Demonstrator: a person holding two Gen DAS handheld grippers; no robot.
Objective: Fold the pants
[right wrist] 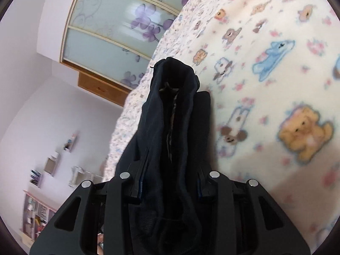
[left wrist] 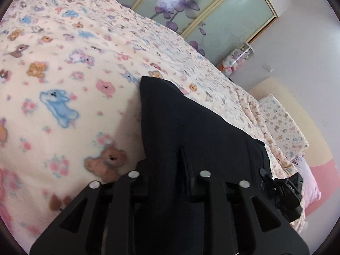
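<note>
Pants (left wrist: 191, 131) held over the bed (left wrist: 63, 74) between two grippers.
Left gripper (left wrist: 170, 182) and right gripper (right wrist: 170, 182) each pinch dark cloth, which drapes onto the bear-print blanket (right wrist: 265, 85).

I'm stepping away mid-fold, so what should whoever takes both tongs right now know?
Left tongs: dark pants bunched between the fingers, grip looks loose.
Right tongs: thick bunch of the pants between the fingers, apparently held.
The pants stretch between both tongs above the teddy-print blanket, the far part draping onto it.
Done: garment picked up at two points.
Left: lay it flat, make the folds, release.
</note>
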